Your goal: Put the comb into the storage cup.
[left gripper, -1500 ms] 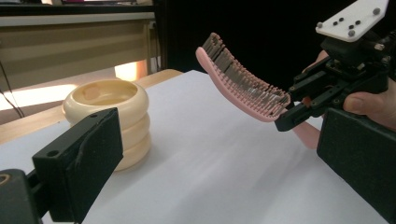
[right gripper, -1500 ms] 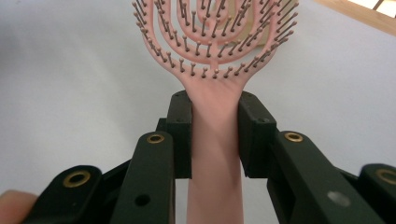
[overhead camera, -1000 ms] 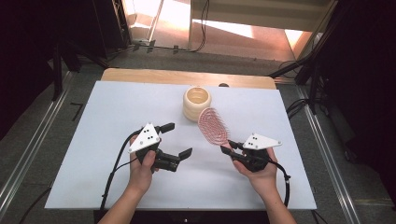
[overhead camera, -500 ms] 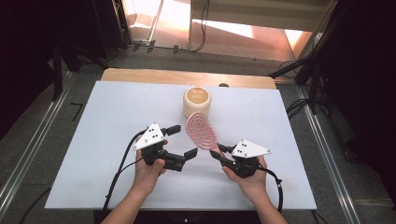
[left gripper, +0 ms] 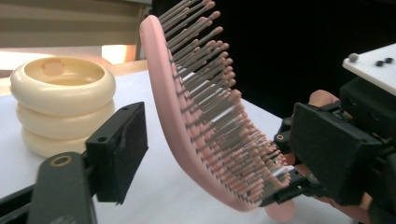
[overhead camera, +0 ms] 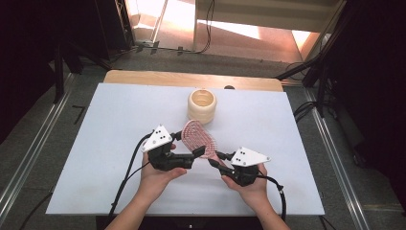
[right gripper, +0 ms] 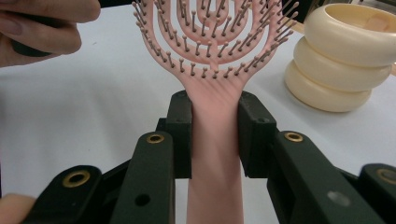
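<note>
Right gripper point(right gripper: 215, 135) pinches handle of pink plastic vented hairbrush point(overhead camera: 198, 139), held above white table point(overhead camera: 105, 124) near cream ribbed ring-stack pot point(overhead camera: 201, 105). Left gripper point(overhead camera: 195, 154) jaws spread around brush head. Advice: close on head rim, avoid bristles, before right releases.

Even overhead light on the white table point(overhead camera: 119, 143); surroundings dark, with a bright sunlit patch on the floor point(overhead camera: 230, 24) beyond. Shadows soft and faint. The brush point(left gripper: 196, 116) stays sharp in both gripper views; near jaws slightly blurred, background overexposed.
</note>
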A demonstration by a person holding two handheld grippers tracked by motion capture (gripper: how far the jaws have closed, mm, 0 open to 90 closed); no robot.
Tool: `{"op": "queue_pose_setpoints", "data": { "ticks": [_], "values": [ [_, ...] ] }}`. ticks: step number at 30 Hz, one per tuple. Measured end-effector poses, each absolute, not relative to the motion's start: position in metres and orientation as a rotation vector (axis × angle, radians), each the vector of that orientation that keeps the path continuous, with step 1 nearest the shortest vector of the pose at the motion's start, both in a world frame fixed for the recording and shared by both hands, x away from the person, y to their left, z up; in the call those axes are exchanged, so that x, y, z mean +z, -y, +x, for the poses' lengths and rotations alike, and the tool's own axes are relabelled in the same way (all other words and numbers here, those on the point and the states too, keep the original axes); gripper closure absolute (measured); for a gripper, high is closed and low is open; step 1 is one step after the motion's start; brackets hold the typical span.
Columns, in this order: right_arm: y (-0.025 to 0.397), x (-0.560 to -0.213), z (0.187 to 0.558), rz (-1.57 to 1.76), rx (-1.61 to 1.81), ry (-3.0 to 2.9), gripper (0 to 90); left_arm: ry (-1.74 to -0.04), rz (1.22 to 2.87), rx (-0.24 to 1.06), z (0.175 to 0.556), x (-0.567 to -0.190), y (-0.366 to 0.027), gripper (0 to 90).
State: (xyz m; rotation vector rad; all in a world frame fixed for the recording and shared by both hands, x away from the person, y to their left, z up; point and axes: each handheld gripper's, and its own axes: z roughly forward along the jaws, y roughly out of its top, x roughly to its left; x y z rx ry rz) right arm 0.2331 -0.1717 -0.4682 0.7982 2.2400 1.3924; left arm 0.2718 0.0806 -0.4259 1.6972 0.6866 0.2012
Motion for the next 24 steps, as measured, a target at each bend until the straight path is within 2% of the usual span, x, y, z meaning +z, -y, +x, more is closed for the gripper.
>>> {"op": "queue_pose_setpoints", "data": {
  "ticks": [5, 10, 19, 24],
  "values": [
    [0.167, -0.469, 0.231, 0.775, 1.388, -2.247, 67.4, -0.700, 1.691, 0.190, 0.273, -0.427, -0.081, 24.4],
    [0.164, -0.470, 0.230, 0.764, 1.379, -2.246, 67.4, -0.711, 1.668, 0.199, 0.273, -0.427, -0.083, 31.9],
    [0.160, -0.469, 0.226, 0.733, 1.366, -2.227, 67.4, -0.723, 1.655, 0.163, 0.275, -0.429, -0.084, 38.7],
    [0.159, -0.469, 0.225, 0.736, 1.361, -2.223, 67.3, -0.711, 1.669, 0.135, 0.275, -0.430, -0.083, 45.5]
  ]
}}
